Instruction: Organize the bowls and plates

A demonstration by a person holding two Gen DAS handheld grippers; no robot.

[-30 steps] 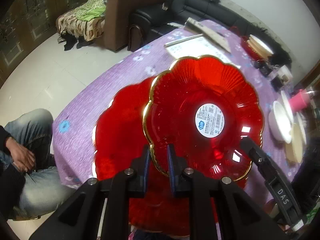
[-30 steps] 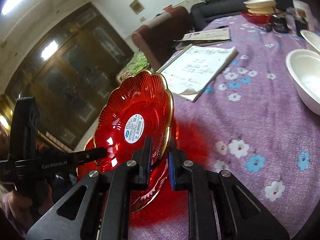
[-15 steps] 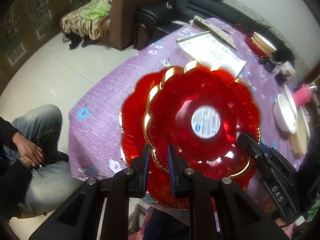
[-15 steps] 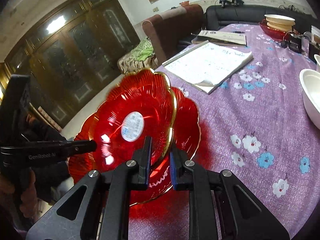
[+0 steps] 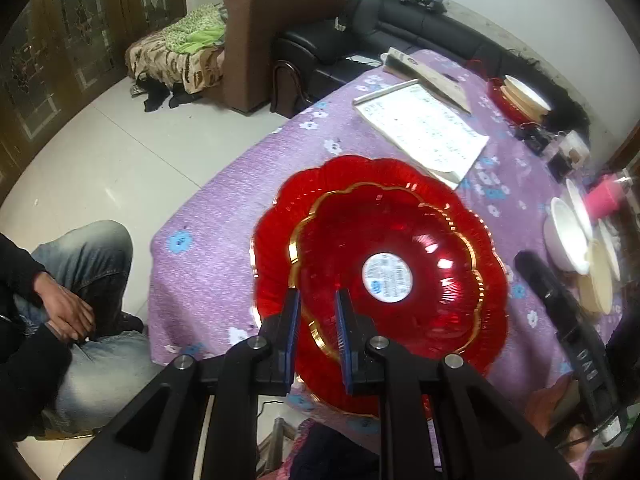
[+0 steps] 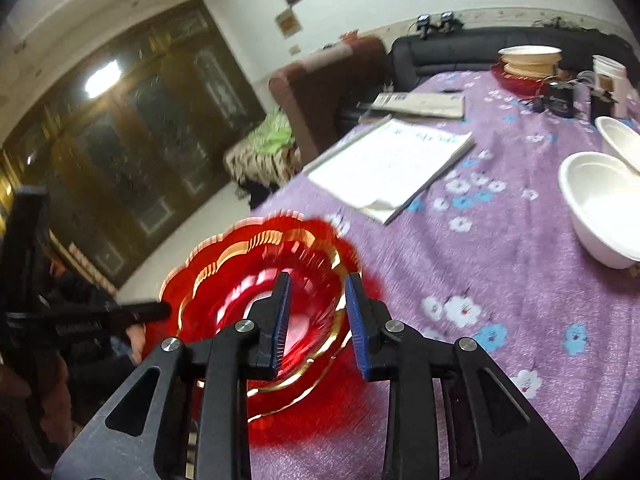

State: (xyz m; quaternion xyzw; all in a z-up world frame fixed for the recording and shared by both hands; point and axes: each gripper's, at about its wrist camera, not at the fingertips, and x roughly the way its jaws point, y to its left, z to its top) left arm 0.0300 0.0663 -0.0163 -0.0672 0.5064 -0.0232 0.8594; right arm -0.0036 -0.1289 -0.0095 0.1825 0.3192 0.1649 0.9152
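Near the bottom middle of the left wrist view, the left claw (image 5: 316,320) is pinching the rim of the small red plate (image 5: 396,280), nested on the big red plate (image 5: 280,240) at the worktop (image 5: 208,248) edge. The right claw (image 6: 316,316) is opening, jaws apart, letting go. Held one-sided, the plate may be tipping and sliding off.
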